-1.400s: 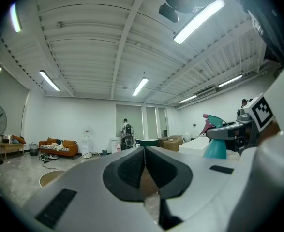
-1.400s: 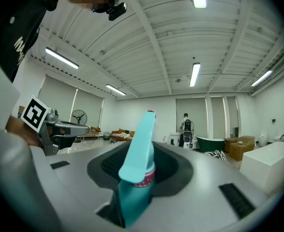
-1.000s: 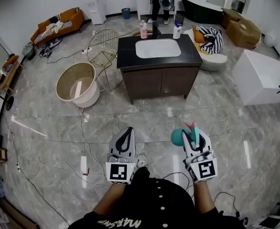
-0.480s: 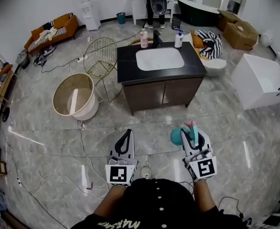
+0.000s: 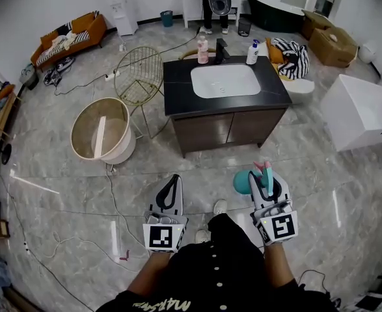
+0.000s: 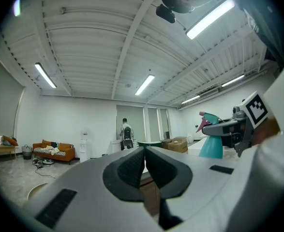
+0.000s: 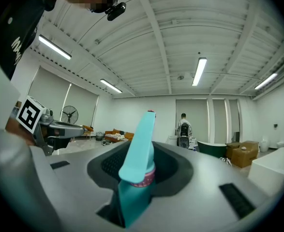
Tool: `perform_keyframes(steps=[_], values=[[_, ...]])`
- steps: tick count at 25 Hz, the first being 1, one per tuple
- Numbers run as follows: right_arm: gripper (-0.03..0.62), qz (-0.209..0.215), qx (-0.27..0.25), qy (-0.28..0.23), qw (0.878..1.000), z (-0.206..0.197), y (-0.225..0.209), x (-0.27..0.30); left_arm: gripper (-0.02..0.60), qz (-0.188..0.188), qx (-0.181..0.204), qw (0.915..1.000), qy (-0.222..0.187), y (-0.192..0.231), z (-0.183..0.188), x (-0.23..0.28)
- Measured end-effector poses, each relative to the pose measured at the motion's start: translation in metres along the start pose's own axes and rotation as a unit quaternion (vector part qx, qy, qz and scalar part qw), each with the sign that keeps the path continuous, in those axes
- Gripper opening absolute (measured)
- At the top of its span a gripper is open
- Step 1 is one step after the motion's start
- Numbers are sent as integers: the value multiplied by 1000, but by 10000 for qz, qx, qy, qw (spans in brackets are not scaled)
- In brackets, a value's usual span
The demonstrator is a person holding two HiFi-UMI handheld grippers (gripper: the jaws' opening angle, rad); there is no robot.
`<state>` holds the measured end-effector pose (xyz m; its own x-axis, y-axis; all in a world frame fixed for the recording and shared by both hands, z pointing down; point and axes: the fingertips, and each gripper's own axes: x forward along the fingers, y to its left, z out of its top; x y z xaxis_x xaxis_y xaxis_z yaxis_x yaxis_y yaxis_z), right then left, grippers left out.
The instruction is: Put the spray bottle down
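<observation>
- Now the right gripper (image 5: 269, 182) clamps the spray bottle (image 5: 244, 183) by its neck, upright.
- Left gripper (image 5: 173, 179) is pinched together, empty.
- The vanity top (image 5: 177, 83) lies ahead, well apart; its front right corner seems nearest.

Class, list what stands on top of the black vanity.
A white basin, a black tap, a pink bottle and a white bottle. Closed doors hide what is inside.

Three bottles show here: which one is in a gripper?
The teal plastic spray bottle, clamped at its neck in the right gripper. The pink bottle and the white bottle stand apart on the black vanity counter.
</observation>
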<state>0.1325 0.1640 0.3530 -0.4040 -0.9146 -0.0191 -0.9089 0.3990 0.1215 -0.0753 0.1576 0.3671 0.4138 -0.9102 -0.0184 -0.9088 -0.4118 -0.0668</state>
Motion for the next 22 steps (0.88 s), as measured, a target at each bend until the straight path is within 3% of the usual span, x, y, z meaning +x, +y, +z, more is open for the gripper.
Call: perform_keyframes(steps=[8,22], values=[[115,119,13,-42,9999,-17,-30,85,15,151,-31,9999,65,39,-15,68],[115,533,-24,-219,9983,-15,-116,276,15,555,188,9983,0,122,-2,244]])
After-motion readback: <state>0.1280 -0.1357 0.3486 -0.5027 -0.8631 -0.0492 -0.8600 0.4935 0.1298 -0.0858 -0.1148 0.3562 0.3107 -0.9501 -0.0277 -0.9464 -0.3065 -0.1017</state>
